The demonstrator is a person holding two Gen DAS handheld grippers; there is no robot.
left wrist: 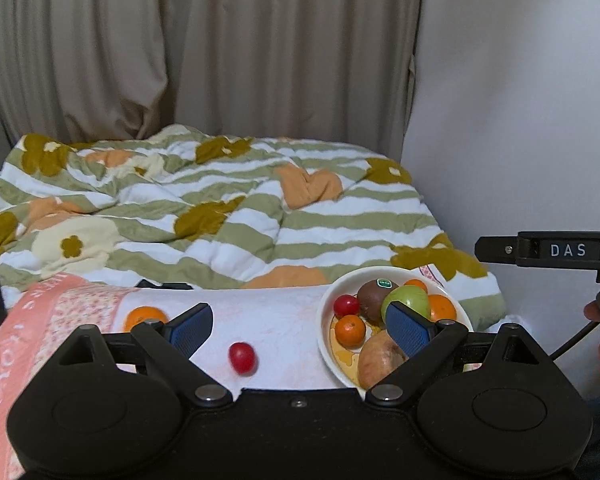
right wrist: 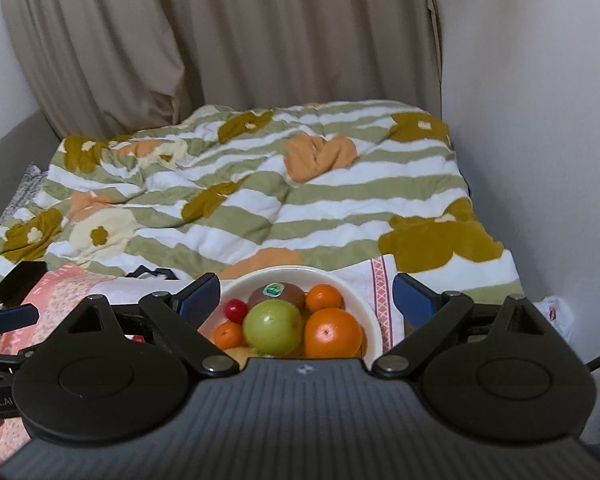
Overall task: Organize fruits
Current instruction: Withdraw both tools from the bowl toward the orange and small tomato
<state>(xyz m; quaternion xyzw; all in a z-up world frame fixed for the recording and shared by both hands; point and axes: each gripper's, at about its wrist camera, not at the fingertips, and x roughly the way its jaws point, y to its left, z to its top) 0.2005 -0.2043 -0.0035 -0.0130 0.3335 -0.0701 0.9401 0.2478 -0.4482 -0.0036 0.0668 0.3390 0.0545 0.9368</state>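
A white plate [left wrist: 326, 336] on a pink-and-white towel [left wrist: 284, 320] holds a kiwi [left wrist: 374, 296], a green apple [left wrist: 414, 300], oranges, a red cherry tomato [left wrist: 346, 305] and a pale apple [left wrist: 378, 360]. A loose red tomato [left wrist: 242, 357] and a loose orange [left wrist: 144, 316] lie on the towel left of the plate. My left gripper [left wrist: 300, 326] is open and empty above the loose tomato. My right gripper [right wrist: 306, 300] is open and empty over the plate [right wrist: 374, 332], with the green apple [right wrist: 273, 327], a big orange [right wrist: 333, 332] and the kiwi [right wrist: 278, 294] between its fingers.
A striped floral quilt [left wrist: 228, 208] covers the bed behind the towel. Beige curtains [left wrist: 204, 48] hang at the back and a white wall [left wrist: 520, 120] stands on the right. The right gripper's body [left wrist: 548, 250] shows at the right edge of the left wrist view.
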